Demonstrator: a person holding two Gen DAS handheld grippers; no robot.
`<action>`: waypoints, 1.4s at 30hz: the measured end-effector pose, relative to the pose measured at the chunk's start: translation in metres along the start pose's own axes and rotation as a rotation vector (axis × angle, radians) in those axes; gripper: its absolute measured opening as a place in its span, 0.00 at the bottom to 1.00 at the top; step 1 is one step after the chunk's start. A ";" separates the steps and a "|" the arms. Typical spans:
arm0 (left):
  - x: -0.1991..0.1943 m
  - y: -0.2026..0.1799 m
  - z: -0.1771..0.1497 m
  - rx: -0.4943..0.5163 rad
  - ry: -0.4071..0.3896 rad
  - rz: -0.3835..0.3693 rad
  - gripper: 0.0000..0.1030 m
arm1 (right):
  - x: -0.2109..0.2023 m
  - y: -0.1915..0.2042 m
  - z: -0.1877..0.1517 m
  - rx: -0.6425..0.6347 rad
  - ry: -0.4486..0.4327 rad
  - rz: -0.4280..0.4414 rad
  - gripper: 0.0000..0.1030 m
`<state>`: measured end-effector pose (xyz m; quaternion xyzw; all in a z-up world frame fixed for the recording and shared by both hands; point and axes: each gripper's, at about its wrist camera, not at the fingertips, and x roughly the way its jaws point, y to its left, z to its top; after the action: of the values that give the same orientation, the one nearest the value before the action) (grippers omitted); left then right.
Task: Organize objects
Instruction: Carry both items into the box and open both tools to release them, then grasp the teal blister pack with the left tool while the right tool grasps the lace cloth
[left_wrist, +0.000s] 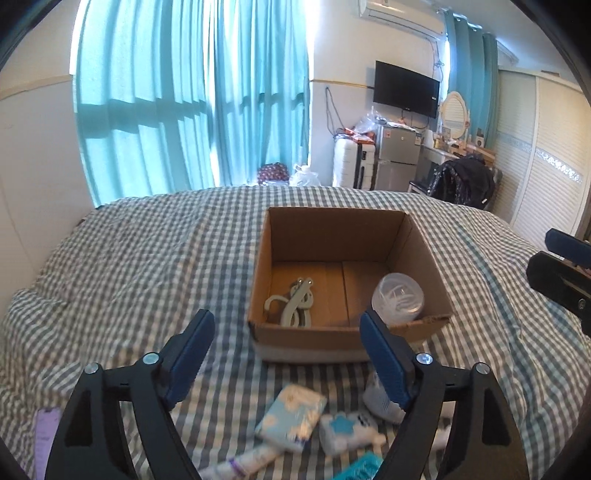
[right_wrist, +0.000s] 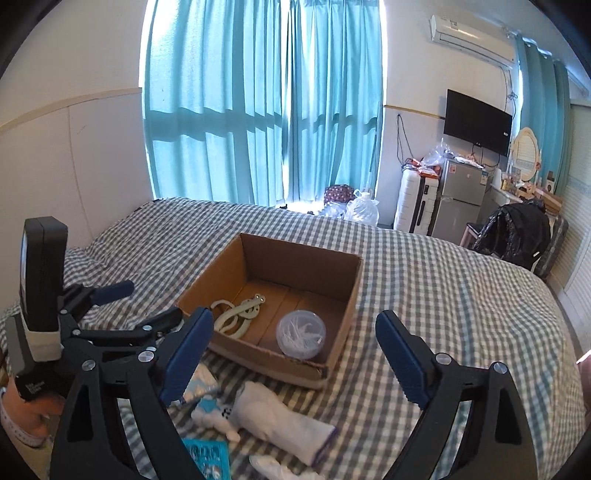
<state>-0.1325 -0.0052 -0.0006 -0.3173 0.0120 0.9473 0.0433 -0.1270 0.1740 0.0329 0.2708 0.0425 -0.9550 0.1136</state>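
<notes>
An open cardboard box sits on the checked bed. Inside lie pale hooks and a clear round tub of small white sticks. My left gripper is open and empty, just short of the box's near wall. It also shows in the right wrist view. My right gripper is open and empty, above the near right corner of the box. In front of the box lie a tissue pack, a small white and blue toy, white socks and a teal packet.
A white tube and a purple tag lie near the bed's front edge. Beyond the bed are teal curtains, a small fridge, a wall TV and a chair with a black jacket.
</notes>
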 end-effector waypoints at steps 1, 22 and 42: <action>-0.006 0.001 -0.003 -0.005 -0.003 0.007 0.87 | -0.006 0.000 -0.001 -0.001 -0.001 -0.002 0.88; -0.020 -0.018 -0.123 -0.101 0.117 0.098 0.89 | 0.017 0.002 -0.142 -0.038 0.241 -0.024 0.88; 0.022 -0.059 -0.171 -0.037 0.286 0.005 0.92 | 0.050 -0.006 -0.176 0.019 0.360 0.012 0.22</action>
<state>-0.0418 0.0468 -0.1502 -0.4498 0.0012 0.8925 0.0330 -0.0809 0.1954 -0.1430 0.4385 0.0513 -0.8908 0.1072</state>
